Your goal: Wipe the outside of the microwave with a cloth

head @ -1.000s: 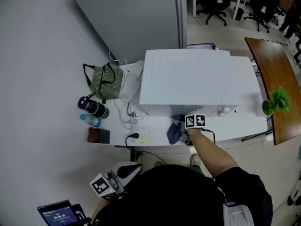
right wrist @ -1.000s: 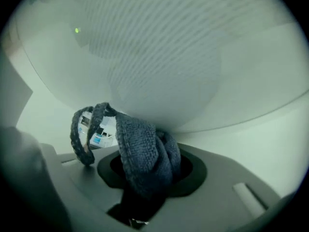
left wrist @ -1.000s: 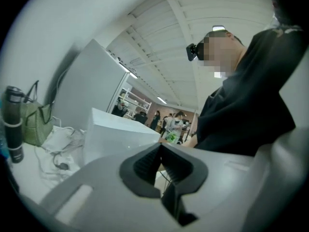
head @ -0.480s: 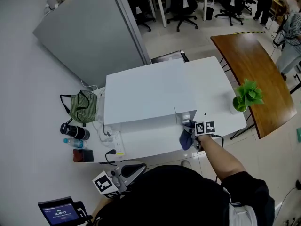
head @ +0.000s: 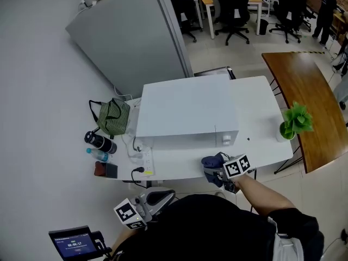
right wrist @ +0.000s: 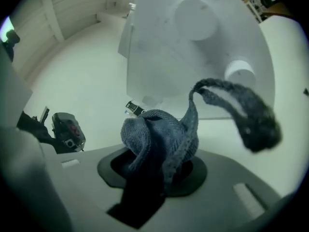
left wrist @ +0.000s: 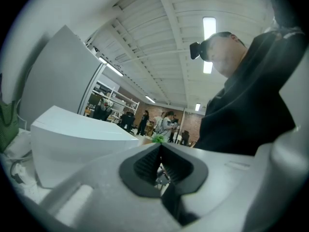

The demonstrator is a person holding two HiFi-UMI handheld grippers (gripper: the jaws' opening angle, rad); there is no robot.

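With the right gripper clamped on only a bunched fold of the cloth, the cloth may slip free against the microwave.

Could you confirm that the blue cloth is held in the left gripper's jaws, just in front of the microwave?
Not quite: the blue cloth is in the right gripper's jaws, just in front of the microwave. The right gripper view shows them shut on it; the left gripper holds nothing.

The cloth looks rough and woven, the microwave smooth matt white
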